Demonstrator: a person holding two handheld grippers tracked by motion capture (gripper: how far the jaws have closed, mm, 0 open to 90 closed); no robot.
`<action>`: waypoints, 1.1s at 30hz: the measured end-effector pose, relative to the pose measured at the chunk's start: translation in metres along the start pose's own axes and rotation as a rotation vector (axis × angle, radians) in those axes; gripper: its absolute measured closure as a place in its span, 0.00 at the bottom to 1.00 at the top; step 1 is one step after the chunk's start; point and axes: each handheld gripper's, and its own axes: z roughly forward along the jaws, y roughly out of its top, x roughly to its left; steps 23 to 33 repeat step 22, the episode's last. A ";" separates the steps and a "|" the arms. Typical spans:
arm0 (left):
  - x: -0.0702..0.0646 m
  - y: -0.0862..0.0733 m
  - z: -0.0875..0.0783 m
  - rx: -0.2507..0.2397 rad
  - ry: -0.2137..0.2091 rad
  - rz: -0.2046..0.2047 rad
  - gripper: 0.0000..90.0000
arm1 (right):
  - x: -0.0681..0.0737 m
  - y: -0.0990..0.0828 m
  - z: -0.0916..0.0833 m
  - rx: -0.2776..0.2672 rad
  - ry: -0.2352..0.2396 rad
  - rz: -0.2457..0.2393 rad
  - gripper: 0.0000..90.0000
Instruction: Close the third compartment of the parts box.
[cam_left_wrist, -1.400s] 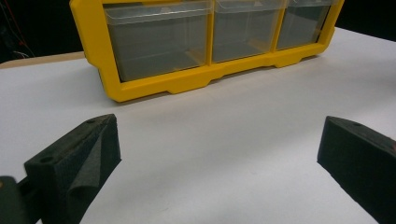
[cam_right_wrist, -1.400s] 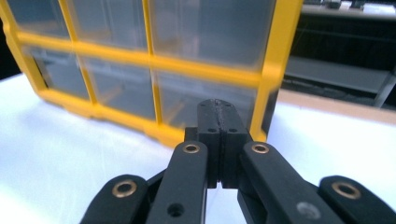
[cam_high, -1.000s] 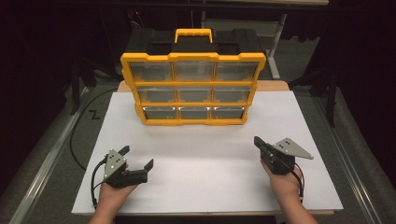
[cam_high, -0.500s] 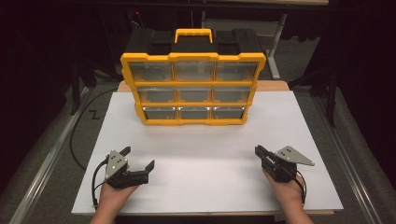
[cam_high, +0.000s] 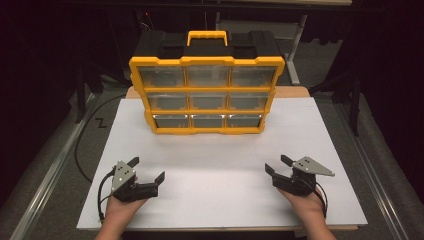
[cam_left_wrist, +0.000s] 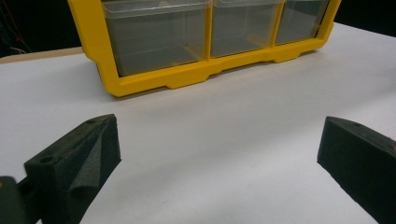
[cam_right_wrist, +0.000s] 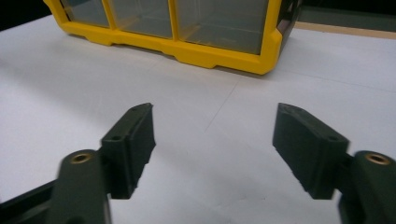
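A yellow and black drawer organizer (cam_high: 207, 95) with clear drawers stands at the back of the white sheet. Its bottom drawer row fills the top of the left gripper view (cam_left_wrist: 187, 79) and of the right gripper view (cam_right_wrist: 210, 53). My left gripper (cam_high: 147, 168) rests near the front left of the sheet, jaws wide open, nothing between them (cam_left_wrist: 219, 140). At the front right sits my right gripper (cam_high: 276, 163). Its jaws have just been opening and stand apart over bare sheet, holding nothing (cam_right_wrist: 212, 119). Both grippers point toward the organizer, well short of it.
The white sheet (cam_high: 220, 210) covers a wooden table whose edge shows behind the organizer (cam_high: 295, 92). A black cable (cam_high: 80, 150) loops on the floor at the left. Dark stands and a metal rail (cam_high: 45, 185) flank the table.
The right gripper's jaws have opened from shut to wide apart, and it has shifted slightly. The left gripper has stayed in place, open.
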 end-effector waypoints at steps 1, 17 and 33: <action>0.000 0.000 0.000 -0.001 0.000 -0.001 0.00 | -0.001 0.000 -0.001 -0.005 0.001 0.006 0.31; 0.001 0.001 -0.001 -0.004 -0.001 -0.003 0.00 | -0.001 -0.002 -0.014 -0.062 -0.030 0.024 0.01; 0.001 0.000 -0.001 -0.003 0.001 -0.004 0.00 | -0.003 -0.002 -0.014 -0.071 -0.042 0.032 0.01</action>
